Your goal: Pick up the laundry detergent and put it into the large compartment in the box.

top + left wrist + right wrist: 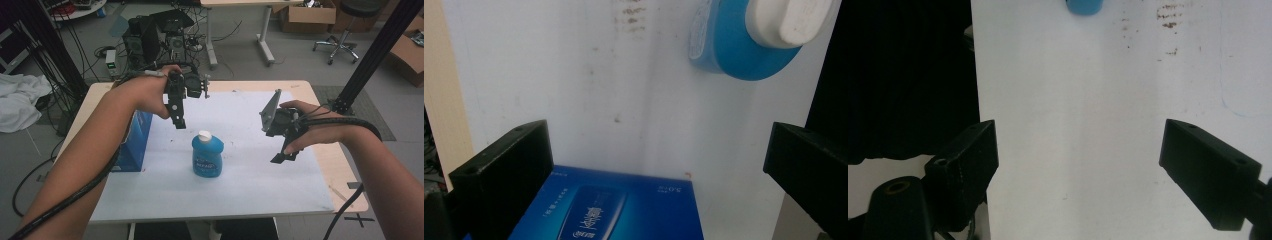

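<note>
The blue bottle point(207, 156) stands upright on the white sheet point(240, 180) that covers most of the worktop point(336, 165), roughly at the sheet's centre. It has a white flip cap point(204, 135) and a printed label on its front. Nothing is touching it.

The left gripper point(178, 120) is held in the person's left hand point(150, 92) above the far left part of the sheet, up and to the left of the bottle and apart from it. In the left gripper view its fingers point(504, 170) are spread wide with only the sheet and a box between them; the bottle point(744, 45) sits at the upper right of that view, seen from above with its cap point(791, 20) uppermost.

A blue box point(132, 145) lies at the left edge of the sheet, just beside the left forearm. In the left gripper view its printed top face point(614, 210) lies low between the fingers, not in contact with them.

The right gripper point(285, 156) is held in the right hand point(312, 130) over the right side of the sheet, well apart from the bottle. In the right gripper view its fingers point(1208, 170) are spread wide over bare sheet point(1078, 125), gripping nothing; a sliver of the bottle point(1084, 6) shows at the top edge. The sheet carries small brown marks point(1168, 15).

A cable point(75, 195) trails from the left gripper along the forearm.
</note>
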